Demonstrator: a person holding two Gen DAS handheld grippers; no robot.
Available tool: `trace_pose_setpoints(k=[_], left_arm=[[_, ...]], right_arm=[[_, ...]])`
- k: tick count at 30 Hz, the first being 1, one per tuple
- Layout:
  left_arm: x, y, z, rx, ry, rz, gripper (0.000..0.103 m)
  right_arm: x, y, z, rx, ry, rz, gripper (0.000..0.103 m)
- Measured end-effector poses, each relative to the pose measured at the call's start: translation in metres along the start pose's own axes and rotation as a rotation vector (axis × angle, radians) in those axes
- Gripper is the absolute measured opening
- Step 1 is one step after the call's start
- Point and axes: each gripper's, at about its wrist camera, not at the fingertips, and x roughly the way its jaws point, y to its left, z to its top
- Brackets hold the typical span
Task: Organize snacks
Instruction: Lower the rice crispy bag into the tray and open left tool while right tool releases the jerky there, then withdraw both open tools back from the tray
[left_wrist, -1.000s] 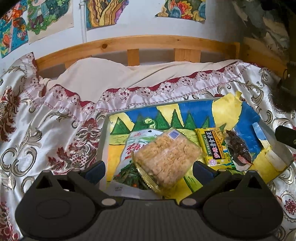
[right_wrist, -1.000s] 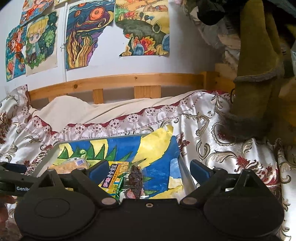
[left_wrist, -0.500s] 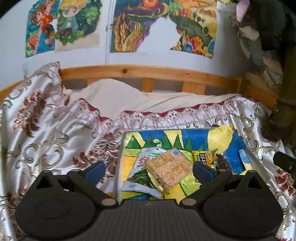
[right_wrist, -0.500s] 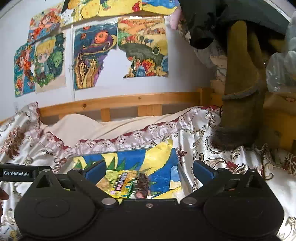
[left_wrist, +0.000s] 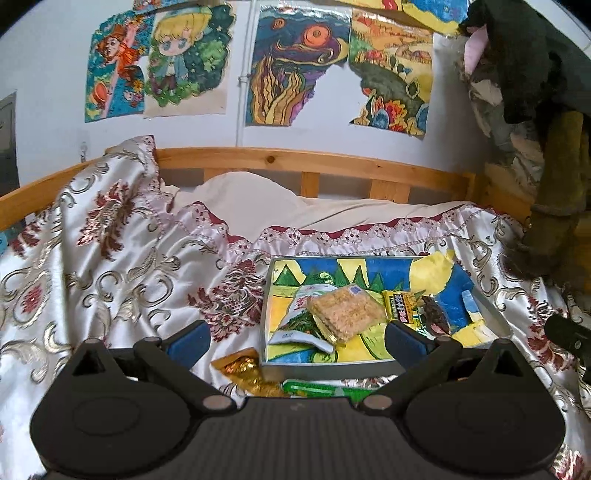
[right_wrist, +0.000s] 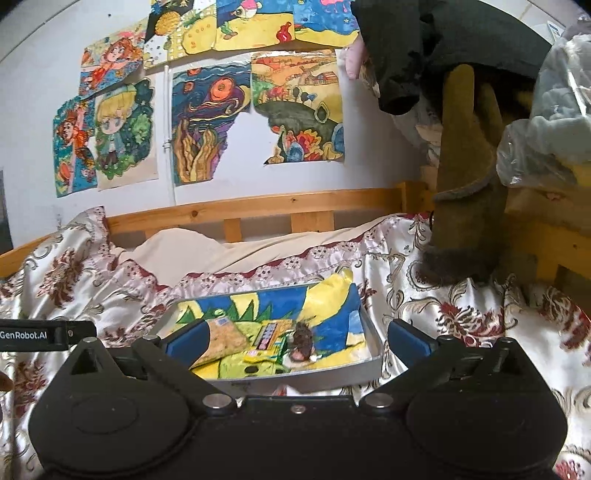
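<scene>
A: How many snacks are in the tray (left_wrist: 491, 317)?
B: Four: one white-green packet (left_wrist: 295, 325), one rice-crisp block (left_wrist: 345, 312), one yellow packet (left_wrist: 399, 304), one dark wrapped piece (left_wrist: 436, 319).
A: And outside, on the bed?
B: Two: one gold wrapper (left_wrist: 243, 371), one green packet (left_wrist: 317, 389).
A: Trays?
B: One. Four drawings (left_wrist: 301, 70) show fully on the wall.

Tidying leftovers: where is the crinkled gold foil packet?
Left wrist view: the gold foil packet lies on the bedspread, outside the tray's near-left corner.
</scene>
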Motion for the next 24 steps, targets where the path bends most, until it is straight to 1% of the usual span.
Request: trace_pose_setpoints(k=[4,10,18,24], left_arm=[[-0.018,0.003,-0.013,-0.013,0.006,-0.003,0.102],[-0.034,0.007,-0.031,-0.006,0.042,0.02,0.102],[-0.051,0.014,-0.048,-0.008,0.094,0.072,0.102],[-0.057,0.017,-0.063,0.038,0.159,0.137,0.102]], right_arm=[[-0.02,0.002,-0.008,-0.012,0.004,0.003,0.102],[-0.04,0.002,-0.017,0.0,0.023,0.012,0.102],[-0.055,0.008,-0.028,0.014,0.07,0.023,0.102],[-0.06,0.014,-0.032,-0.004,0.099,0.029,0.102]])
